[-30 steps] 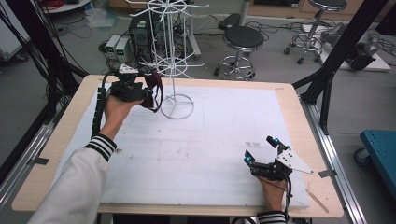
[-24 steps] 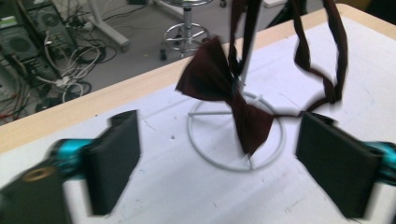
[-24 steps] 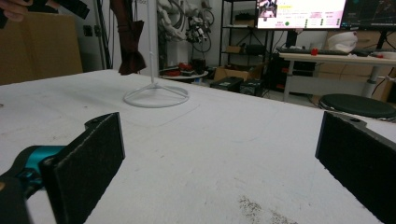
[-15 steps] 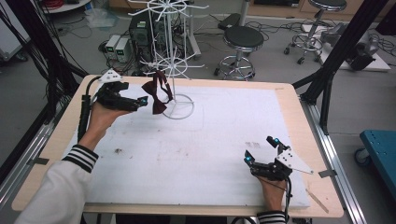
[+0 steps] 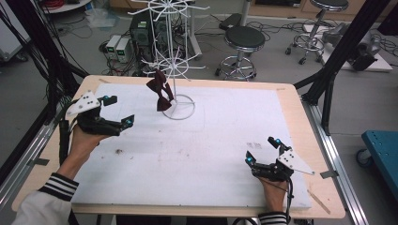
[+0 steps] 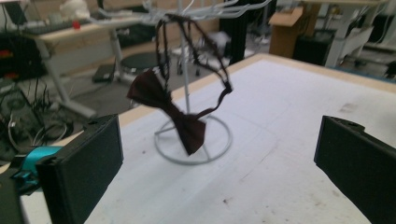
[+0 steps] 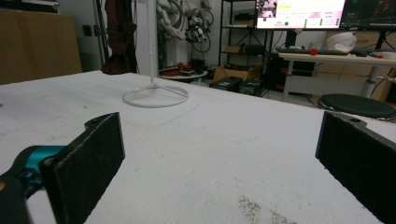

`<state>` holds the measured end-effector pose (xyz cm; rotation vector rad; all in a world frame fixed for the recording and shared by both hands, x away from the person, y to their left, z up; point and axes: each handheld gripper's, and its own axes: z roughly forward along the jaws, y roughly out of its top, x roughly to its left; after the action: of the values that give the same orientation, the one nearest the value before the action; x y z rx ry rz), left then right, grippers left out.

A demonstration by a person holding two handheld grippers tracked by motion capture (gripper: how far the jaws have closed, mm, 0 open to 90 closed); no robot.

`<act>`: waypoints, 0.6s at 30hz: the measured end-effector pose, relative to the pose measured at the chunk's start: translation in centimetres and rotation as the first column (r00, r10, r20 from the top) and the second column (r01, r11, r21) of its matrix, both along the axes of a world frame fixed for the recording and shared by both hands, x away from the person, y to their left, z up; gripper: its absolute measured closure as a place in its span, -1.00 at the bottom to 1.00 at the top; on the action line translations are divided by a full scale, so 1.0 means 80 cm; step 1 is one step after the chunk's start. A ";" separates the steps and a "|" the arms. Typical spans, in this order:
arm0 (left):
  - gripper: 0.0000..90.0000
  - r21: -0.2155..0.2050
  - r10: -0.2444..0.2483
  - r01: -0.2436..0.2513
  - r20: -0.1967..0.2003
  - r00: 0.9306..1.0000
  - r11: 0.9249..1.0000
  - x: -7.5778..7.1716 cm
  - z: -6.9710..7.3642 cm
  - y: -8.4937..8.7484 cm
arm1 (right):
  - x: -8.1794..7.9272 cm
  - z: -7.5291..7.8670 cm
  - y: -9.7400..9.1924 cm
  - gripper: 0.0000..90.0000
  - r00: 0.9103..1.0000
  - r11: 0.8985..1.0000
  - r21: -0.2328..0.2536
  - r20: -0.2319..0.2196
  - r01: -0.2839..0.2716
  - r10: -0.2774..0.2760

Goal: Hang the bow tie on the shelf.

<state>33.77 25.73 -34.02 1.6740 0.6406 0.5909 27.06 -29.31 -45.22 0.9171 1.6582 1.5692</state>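
A dark red bow tie [image 5: 159, 93] hangs by its strap from a lower arm of the white wire stand [image 5: 174, 51] at the back of the table. In the left gripper view the bow tie [image 6: 173, 114] dangles tilted over the stand's ring base [image 6: 194, 140]. My left gripper [image 5: 119, 112] is open, held to the left of the stand and apart from the tie, nothing between its jaws. My right gripper [image 5: 264, 150] rests open near the front right of the white board. The right gripper view shows the stand base [image 7: 155, 95] far off and the bow tie [image 7: 119, 37] hanging.
A white board [image 5: 211, 154] covers the wooden table [image 5: 300, 122]. Small dark smudges [image 5: 117, 151] mark the board at the left. Stools [image 5: 244, 42], cables and black frame posts [image 5: 347, 42] stand behind and beside the table.
My left gripper let go of the bow tie, which now hangs on the stand, and drew back left and toward the person. The right gripper stayed put.
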 end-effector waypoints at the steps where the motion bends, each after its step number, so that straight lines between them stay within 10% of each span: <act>1: -0.96 -0.011 -0.004 0.004 0.013 1.000 1.000 -0.007 -0.004 0.003 | 0.000 0.000 0.000 -0.99 1.000 1.000 -0.003 0.000 0.000 0.000; 18: -0.96 -0.129 0.050 -0.042 0.056 0.997 0.991 -0.079 -0.105 0.037 | 0.000 0.000 0.001 -0.99 1.000 1.000 -0.008 0.001 0.004 -0.004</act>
<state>27.46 28.71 -42.41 1.5201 0.6620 0.6172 27.03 -29.21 -45.21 0.9147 1.6598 1.5594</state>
